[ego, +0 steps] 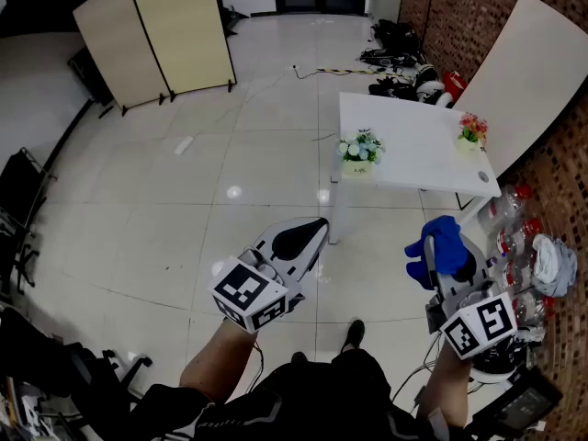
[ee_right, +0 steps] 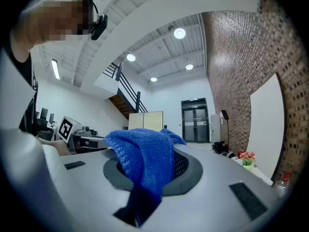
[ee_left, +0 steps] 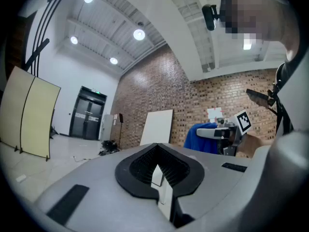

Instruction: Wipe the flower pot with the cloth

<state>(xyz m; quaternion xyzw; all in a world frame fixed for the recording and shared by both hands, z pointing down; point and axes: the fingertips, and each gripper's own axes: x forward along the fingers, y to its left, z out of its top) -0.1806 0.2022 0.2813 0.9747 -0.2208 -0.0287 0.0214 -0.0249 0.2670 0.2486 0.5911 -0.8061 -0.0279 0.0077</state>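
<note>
The left gripper (ego: pixel 310 232) is pointing level, its jaws pressed together on nothing. The right gripper (ego: pixel 450 263) is also pointing level, and its jaws are clamping the blue cloth (ego: pixel 439 244), which is bunching over the tips and hanging down between them. The two grippers are not touching. Both are hovering over bare floor (ego: pixel 184 209), well short of the white surface (ego: pixel 413 154).

Two pots are standing on that surface, ahead of and beyond both pairs of jaws. The near pot (ego: pixel 359 166), with white and blue flowers, is sitting by the front left edge. The far pot (ego: pixel 471 142), with red flowers, is sitting by the right edge. Which one is meant I cannot tell.

The cloth hand is lying toward the surface's right side, and the near pot is lying roughly between the two grippers' lines. I judge the coming move to be a walk forward. The floor ahead is offering open room, while bottles (ego: pixel 513 237) and the brick wall (ego: pixel 560 173) are crowding the right.
</note>
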